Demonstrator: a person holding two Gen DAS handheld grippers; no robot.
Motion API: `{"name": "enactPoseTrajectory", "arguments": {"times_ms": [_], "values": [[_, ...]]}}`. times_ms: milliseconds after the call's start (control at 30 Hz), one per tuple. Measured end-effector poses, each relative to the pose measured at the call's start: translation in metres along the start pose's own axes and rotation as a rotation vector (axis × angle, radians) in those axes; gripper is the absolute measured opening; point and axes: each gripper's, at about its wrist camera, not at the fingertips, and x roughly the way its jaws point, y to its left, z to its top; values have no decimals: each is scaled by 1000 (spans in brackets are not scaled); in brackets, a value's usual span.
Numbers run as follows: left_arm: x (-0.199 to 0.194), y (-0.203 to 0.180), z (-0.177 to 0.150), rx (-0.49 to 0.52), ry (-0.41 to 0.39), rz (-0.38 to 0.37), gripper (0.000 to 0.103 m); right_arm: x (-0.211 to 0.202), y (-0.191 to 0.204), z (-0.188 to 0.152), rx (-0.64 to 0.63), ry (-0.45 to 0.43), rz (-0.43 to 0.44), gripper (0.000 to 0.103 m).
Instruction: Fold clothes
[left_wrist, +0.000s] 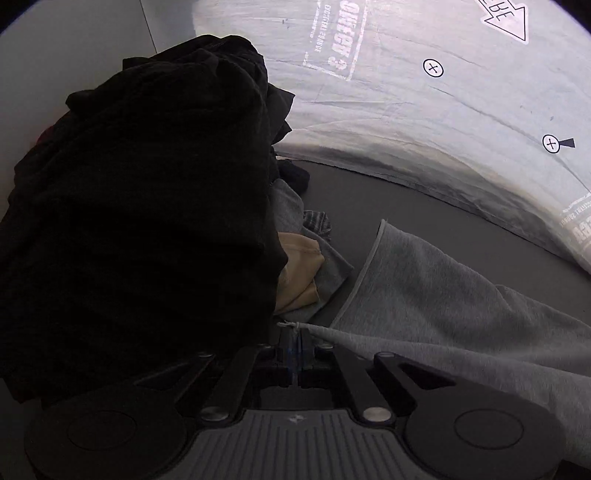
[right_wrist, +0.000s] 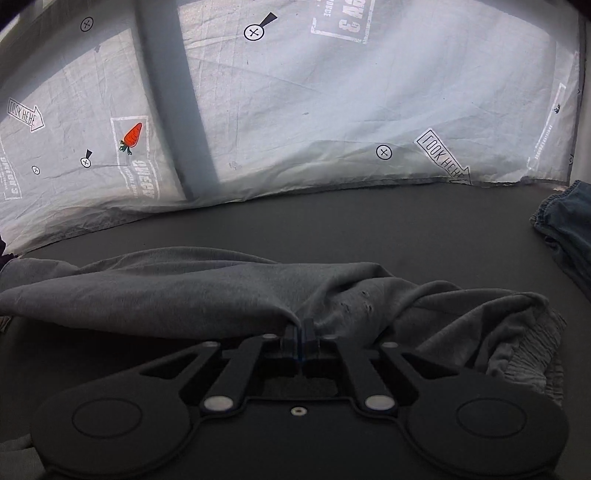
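A grey sweat garment (left_wrist: 443, 295) lies stretched over the dark table, with a hemmed edge running toward the pile. My left gripper (left_wrist: 294, 328) is shut on a thin edge of this grey cloth, which pulls off to the right from the fingertips. In the right wrist view the same grey garment (right_wrist: 184, 291) is bunched in folds, its ribbed waistband (right_wrist: 524, 358) at the right. My right gripper (right_wrist: 301, 325) is shut on a fold of it.
A big heap of black clothes (left_wrist: 140, 206) fills the left, with tan (left_wrist: 299, 273) and grey pieces under it. A white printed sheet (right_wrist: 332, 103) hangs behind the dark table (right_wrist: 332, 225). Blue jeans (right_wrist: 569, 229) lie at the right edge.
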Motion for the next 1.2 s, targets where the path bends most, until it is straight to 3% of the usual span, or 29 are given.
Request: {"name": "enactPoseTrajectory", "arguments": {"times_ms": [100, 133, 167, 267, 500, 733, 867, 967, 1200], "values": [[25, 2, -33, 60, 103, 52, 6, 10, 10, -25, -2, 112, -7, 14], [25, 5, -41, 49, 115, 46, 7, 10, 11, -29, 13, 127, 0, 23], [21, 4, -45, 45, 108, 31, 10, 8, 11, -33, 30, 136, 7, 31], [5, 0, -57, 40, 86, -14, 24, 1, 3, -32, 99, 114, 23, 36], [-51, -52, -93, 74, 86, -202, 33, -21, -19, -31, 181, 40, -37, 41], [-108, -124, -164, 281, 123, -359, 36, -51, -55, -60, 222, 19, -139, 42], [-133, -141, -200, 378, 127, -389, 40, -65, -82, -81, 211, 30, -222, 42], [-150, -145, -220, 395, 126, -392, 44, -69, -102, -95, 222, 48, -256, 42], [-157, -151, -234, 313, 148, -332, 46, -67, -147, -104, 287, 59, -238, 43]]}}
